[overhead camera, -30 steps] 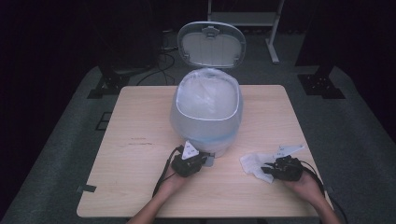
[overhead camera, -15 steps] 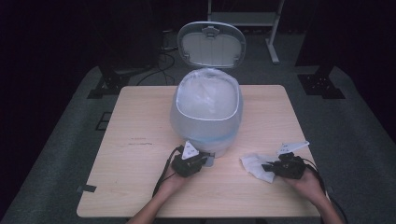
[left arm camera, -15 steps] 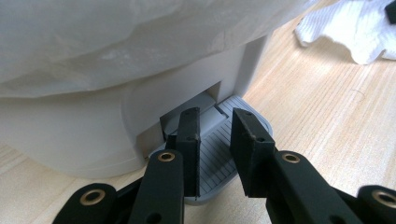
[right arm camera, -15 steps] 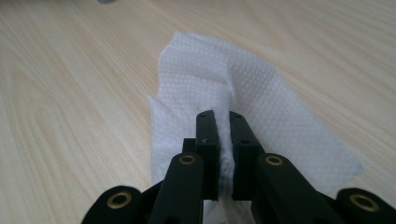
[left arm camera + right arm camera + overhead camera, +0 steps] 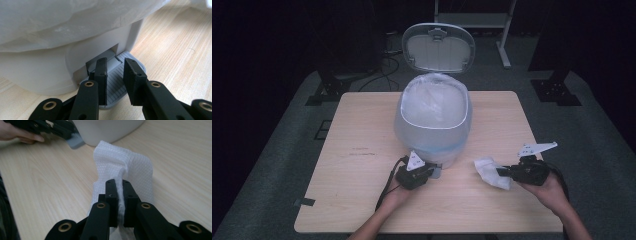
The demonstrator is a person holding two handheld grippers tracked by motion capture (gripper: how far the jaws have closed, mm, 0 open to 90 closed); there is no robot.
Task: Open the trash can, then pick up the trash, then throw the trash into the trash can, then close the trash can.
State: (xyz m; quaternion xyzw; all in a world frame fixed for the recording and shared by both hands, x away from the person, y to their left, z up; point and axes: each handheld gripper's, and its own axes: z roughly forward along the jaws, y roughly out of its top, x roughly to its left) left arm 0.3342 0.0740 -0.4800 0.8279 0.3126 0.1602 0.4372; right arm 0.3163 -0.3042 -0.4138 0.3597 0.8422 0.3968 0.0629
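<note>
Right gripper (image 5: 119,185), as I see it, is clamped on a fold of the white wipe (image 5: 125,167), which lies on the table (image 5: 362,130) just right of the bin (image 5: 432,117), near the front edge. My left gripper (image 5: 115,65) has its jaws parted, resting over the grey ribbed pedal (image 5: 117,80) at the bin's base, pressed down on it. Behind, the bin's lid (image 5: 439,47) stands up open, and a clear bag (image 5: 432,102) lines the rim.
</note>
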